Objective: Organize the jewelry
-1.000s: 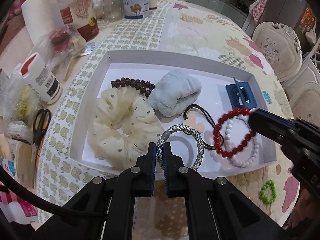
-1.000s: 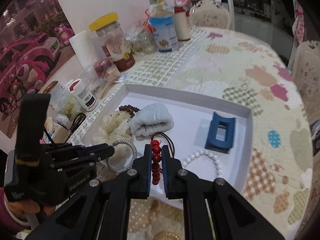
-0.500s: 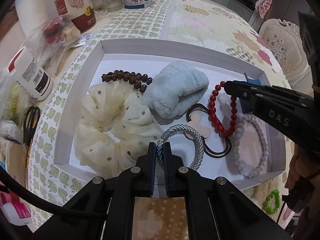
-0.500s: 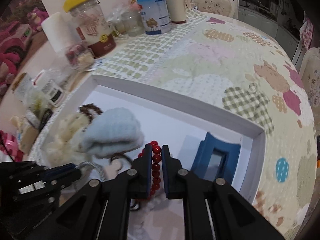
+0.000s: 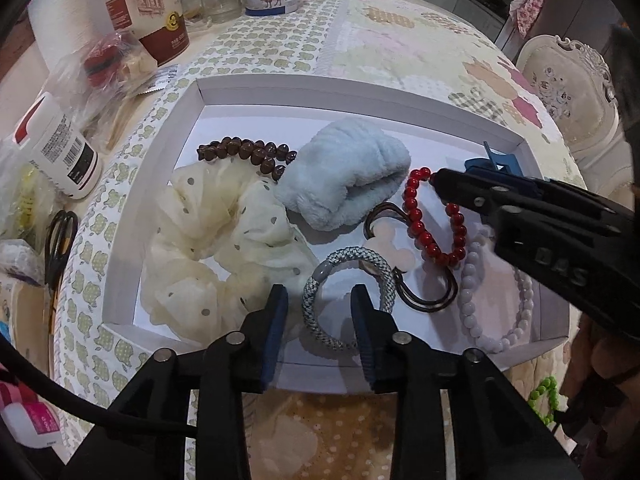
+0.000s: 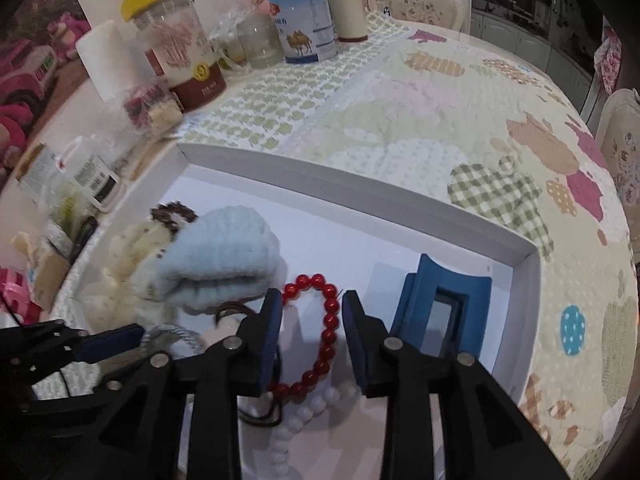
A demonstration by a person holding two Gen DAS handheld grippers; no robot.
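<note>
Now both tongs are opening: left tongs (image 5: 319, 300) around the silver hair tie (image 5: 348, 296), right tongs (image 6: 308, 304) around the red bracelet (image 6: 326, 328).

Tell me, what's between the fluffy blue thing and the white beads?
The red bead bracelet lies between the fluffy blue scrunchie and the white bead bracelet, seen in the left wrist view.

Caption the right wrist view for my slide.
Right tool opening over the red bead bracelet lying in the white tray beside a blue claw clip.

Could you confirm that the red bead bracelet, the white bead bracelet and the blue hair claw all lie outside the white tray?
Not quite: the red bead bracelet, white bead bracelet and blue hair claw lie inside the white tray, as both wrist views show.
</note>
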